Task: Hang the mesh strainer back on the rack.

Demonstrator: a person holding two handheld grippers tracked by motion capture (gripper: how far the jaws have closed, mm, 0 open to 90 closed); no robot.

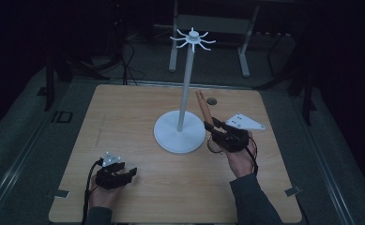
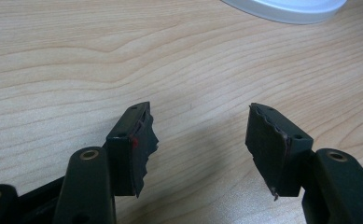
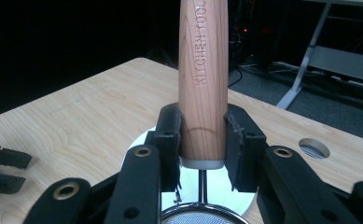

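While I stood at the wooden table [image 1: 138, 112], I counted two grippers and one strainer. My right gripper [image 3: 202, 140], near the round base of the one white stand [image 1: 180, 133], was clamped on the strainer's wooden handle [image 3: 202, 70], one jaw on each side; the handle pointed up and its mesh bowl [image 3: 198, 218] hung below the jaws. My left gripper [image 2: 200, 140] rested low over bare wood, jaws wide apart, holding nothing. One round grommet [image 3: 314, 148] sat beyond.
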